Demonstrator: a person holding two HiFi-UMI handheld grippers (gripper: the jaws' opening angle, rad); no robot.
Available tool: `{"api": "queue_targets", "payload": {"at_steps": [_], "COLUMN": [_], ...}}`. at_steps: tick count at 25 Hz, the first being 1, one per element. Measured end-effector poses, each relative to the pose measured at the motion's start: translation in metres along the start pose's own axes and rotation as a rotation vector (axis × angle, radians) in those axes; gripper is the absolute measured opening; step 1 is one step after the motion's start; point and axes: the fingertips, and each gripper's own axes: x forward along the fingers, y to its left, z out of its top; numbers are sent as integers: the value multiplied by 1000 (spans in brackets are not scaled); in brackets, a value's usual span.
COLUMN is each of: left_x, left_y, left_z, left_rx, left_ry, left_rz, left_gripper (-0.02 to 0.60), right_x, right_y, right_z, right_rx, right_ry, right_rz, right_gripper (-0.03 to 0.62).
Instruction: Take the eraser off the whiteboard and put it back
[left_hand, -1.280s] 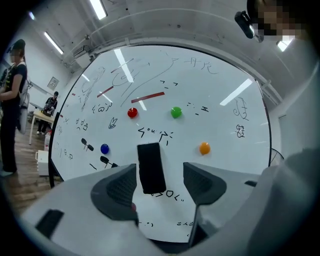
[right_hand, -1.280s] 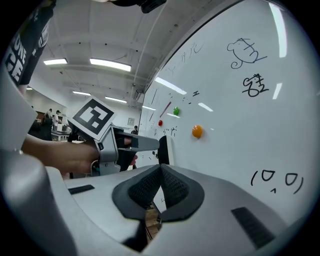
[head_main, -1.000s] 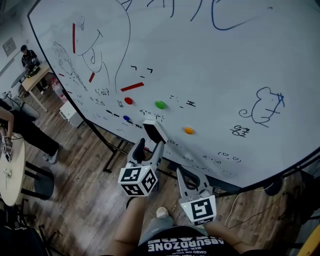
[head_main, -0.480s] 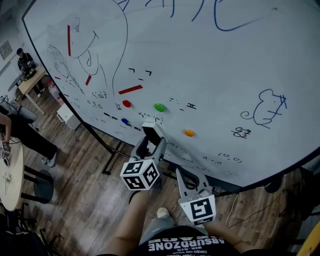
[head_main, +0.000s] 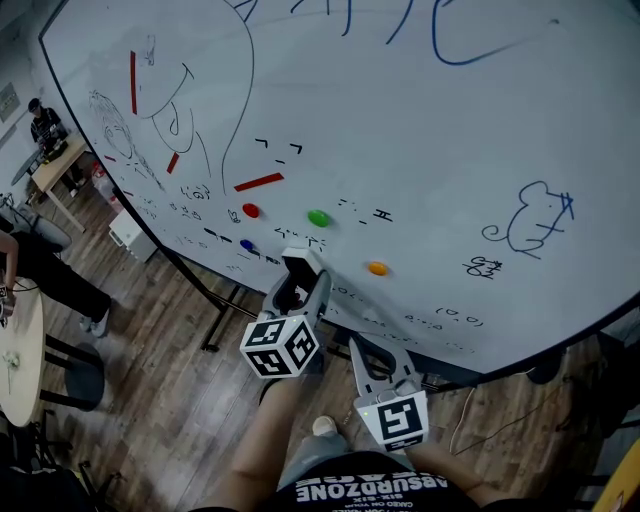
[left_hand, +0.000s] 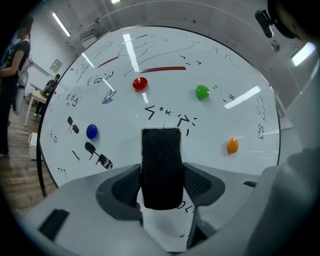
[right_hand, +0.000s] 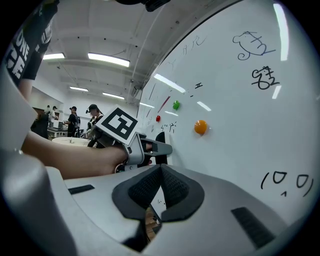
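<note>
One eraser (left_hand: 161, 167), long axis seemingly upright.

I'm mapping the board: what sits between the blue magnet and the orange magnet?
The eraser, black, against the whiteboard. The left gripper view shows it between the blue magnet and the orange magnet.

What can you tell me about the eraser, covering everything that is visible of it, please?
The eraser is an upright rectangular block. It looks dark and felt-like in the left gripper view and shows a pale upper face in the head view. It appears to rest against the whiteboard, below the red magnet and green magnet. It sits between the left gripper's pads, which have just been closing and appear to touch both its sides.
</note>
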Motion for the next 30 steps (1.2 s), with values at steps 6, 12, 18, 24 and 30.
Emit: {"api": "queue_targets", "payload": {"at_steps": [6, 12, 18, 24, 30], "left_x": [1, 0, 0, 0, -2], "left_y": [-1, -1, -1, -2, -5], "left_z": [0, 1, 1, 1, 5], "left_rx": [-13, -8, -3, -24, -24], "left_ry": [-2, 3, 7, 7, 0], "left_rz": [-10, -14, 2, 2, -2], "left_gripper": [245, 241, 238, 236, 236], "right_x": [1, 2, 2, 0, -2], "right_y": [0, 2, 2, 1, 3], "right_z": [0, 1, 1, 0, 2], "right_rx": [1, -2, 2, -2, -1], "right_ry": [9, 10, 9, 6, 9], "right_rz": [-4, -2, -6, -12, -12], "right_gripper": [-3, -3, -3, -3, -3]}}
